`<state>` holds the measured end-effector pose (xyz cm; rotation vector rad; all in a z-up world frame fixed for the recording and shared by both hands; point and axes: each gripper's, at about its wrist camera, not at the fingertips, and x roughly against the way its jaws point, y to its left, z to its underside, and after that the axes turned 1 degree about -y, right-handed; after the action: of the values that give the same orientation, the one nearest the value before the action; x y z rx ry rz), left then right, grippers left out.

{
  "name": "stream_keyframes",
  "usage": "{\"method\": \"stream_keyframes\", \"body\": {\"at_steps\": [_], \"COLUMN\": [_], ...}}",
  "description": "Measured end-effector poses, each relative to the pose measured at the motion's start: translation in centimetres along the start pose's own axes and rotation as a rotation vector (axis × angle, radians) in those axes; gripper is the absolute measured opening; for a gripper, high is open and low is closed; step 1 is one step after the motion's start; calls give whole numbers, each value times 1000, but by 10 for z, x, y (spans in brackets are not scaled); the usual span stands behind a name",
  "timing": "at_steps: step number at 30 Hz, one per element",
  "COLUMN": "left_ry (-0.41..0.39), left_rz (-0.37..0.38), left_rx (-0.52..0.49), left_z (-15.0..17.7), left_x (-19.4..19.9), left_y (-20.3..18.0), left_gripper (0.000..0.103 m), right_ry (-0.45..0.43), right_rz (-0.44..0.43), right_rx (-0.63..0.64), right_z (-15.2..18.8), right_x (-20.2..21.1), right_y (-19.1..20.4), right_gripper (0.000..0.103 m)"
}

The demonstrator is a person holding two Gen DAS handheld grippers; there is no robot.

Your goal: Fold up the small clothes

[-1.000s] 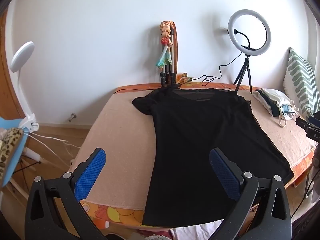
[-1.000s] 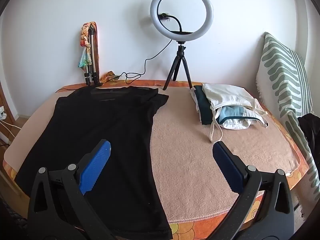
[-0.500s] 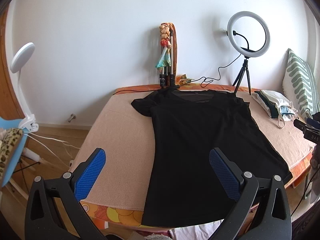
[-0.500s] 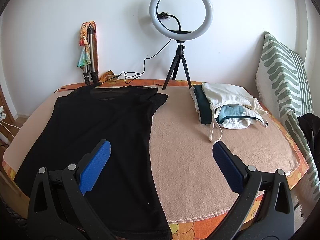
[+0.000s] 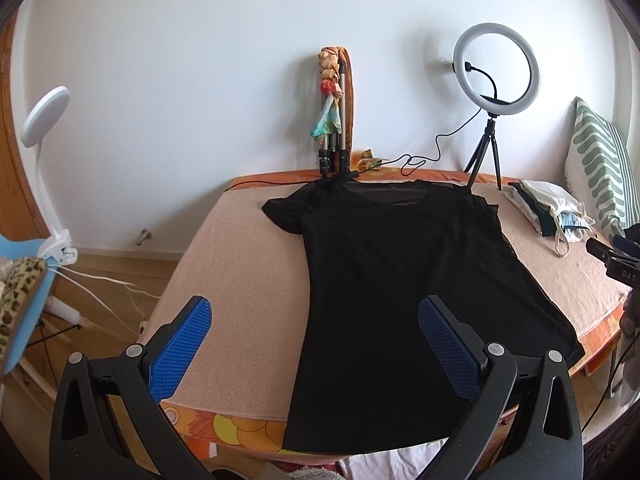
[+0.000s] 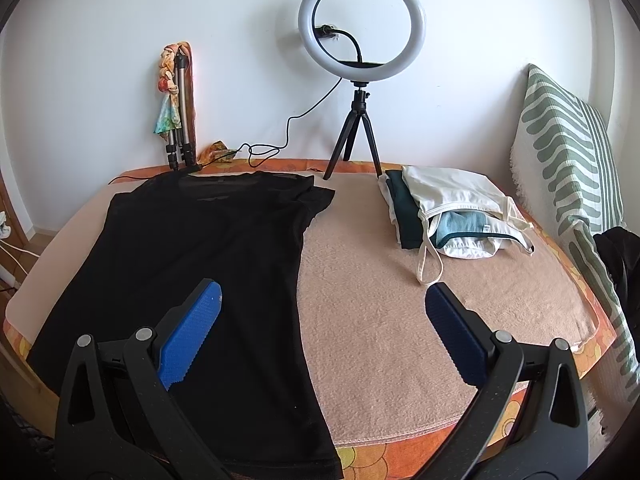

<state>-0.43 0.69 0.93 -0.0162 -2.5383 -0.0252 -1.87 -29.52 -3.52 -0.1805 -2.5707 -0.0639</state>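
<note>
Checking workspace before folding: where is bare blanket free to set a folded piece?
Free: blanket between the black T-shirt and the clothes pile; also the strip left of the shirt. Crowded: far edge, with ring light tripod and cable.

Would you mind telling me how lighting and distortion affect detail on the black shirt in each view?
Left wrist view: soft daylight, no glare; the black shirt reads as a flat dark mass, folds barely visible. Right wrist view: the same shirt lacks texture; fisheye bends the bed edge; dark corners.
</note>
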Motion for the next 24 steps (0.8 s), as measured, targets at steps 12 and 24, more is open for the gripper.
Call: {"method": "stream_keyframes", "body": {"at_steps": [12, 24], "left_ry": [1, -1], "left_rz": [1, 1], "left_rx": [1, 0], "left_z": [-1, -1], "left_x": [0, 1], "left_y": [0, -1], "left_gripper": [103, 103], "right_ry": [2, 0], "right_rz": [-1, 1], "right_rx": [1, 4], "right_z": [-1, 0], "right_x": [-1, 1], "right_y": [0, 0], "right_gripper": [103, 103]}}
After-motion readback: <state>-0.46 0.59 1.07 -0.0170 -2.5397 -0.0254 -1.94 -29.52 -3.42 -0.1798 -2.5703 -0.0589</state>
